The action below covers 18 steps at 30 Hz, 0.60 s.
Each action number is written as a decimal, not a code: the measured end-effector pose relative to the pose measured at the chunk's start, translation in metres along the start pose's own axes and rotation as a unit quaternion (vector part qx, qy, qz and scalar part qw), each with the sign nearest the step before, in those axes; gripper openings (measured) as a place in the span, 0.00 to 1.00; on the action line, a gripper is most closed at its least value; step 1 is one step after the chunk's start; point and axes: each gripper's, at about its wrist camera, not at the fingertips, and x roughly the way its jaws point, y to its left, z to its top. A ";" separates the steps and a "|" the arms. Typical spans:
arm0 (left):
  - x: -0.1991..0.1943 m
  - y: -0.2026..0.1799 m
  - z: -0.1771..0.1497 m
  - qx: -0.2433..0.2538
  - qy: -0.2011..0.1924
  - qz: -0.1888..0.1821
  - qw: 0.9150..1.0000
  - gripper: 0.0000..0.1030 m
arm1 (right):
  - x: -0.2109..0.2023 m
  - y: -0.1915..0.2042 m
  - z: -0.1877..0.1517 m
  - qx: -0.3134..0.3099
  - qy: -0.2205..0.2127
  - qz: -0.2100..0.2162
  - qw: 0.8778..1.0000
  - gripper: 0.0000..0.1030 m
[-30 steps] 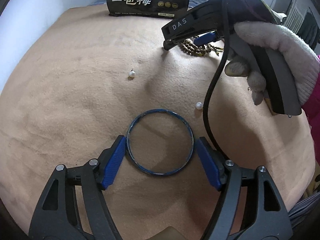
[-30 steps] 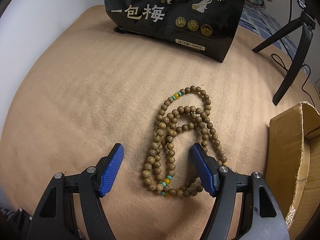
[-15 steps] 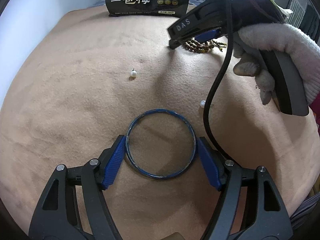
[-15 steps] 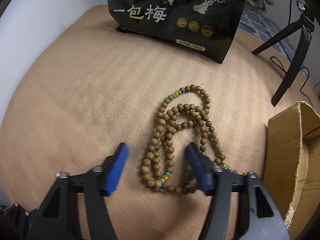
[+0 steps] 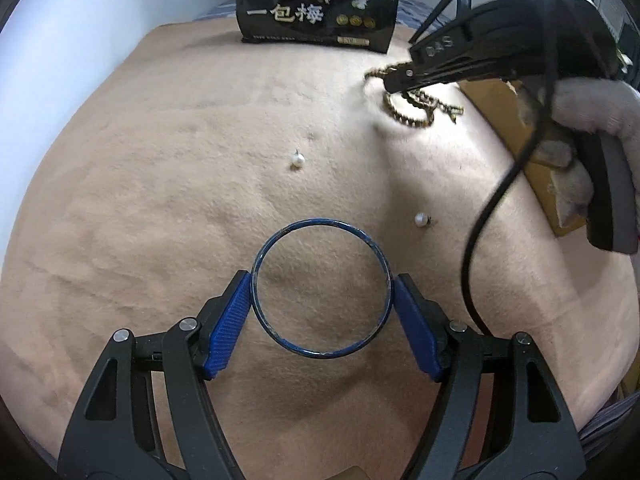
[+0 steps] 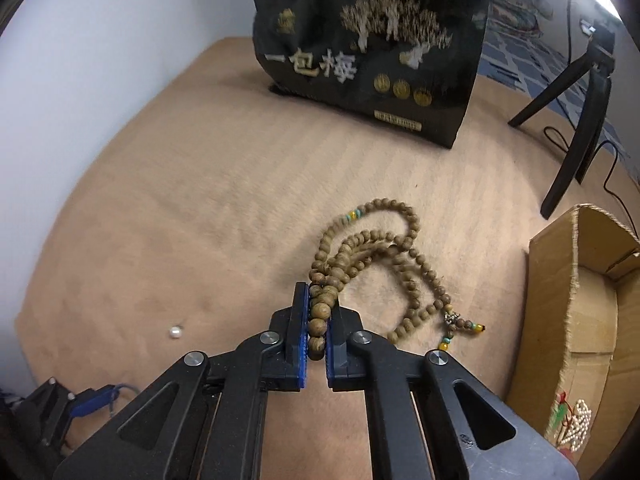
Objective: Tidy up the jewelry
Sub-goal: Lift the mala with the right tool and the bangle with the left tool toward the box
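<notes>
Overhead, both grippers pitch steeply down at the tan blanket (image 5: 160, 208). The right gripper (image 6: 317, 322), gripped by a hand in a pale fleecy glove (image 5: 588, 108), has just been closing, and its blue pads (image 6: 303, 344) are now clamped on several strands of the wooden bead necklace (image 6: 384, 268). The pinched strands run straight up between the fingers along the gripper's own line, while the rest of the necklace fans away from the tips in loose loops, its long axis slanting toward the cardboard box (image 6: 576, 304) on the right. A short tail with yellow and turquoise beads trails out beside the right finger. In the left wrist view the necklace looks partly lifted off the blanket, though blur makes that uncertain.

The left gripper (image 5: 322, 312) has its jaws standing wide around the blue bangle (image 5: 321, 288), which lies flat between the pads; the left pad seems to touch the ring's edge and the right sits just beside it. Two pearl earrings (image 5: 298, 160) lie beyond the bangle, well apart from each other. A black snack bag (image 6: 368, 60) stands upright at the far edge.
</notes>
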 end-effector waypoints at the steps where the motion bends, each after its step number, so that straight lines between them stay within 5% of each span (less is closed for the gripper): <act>1: -0.004 0.001 0.001 -0.002 -0.004 0.000 1.000 0.71 | -0.003 0.001 0.000 0.001 -0.003 0.002 1.000 0.05; 18: -0.055 0.000 0.016 -0.010 -0.060 -0.008 0.998 0.71 | -0.096 0.001 -0.001 0.015 -0.096 0.024 0.995 0.05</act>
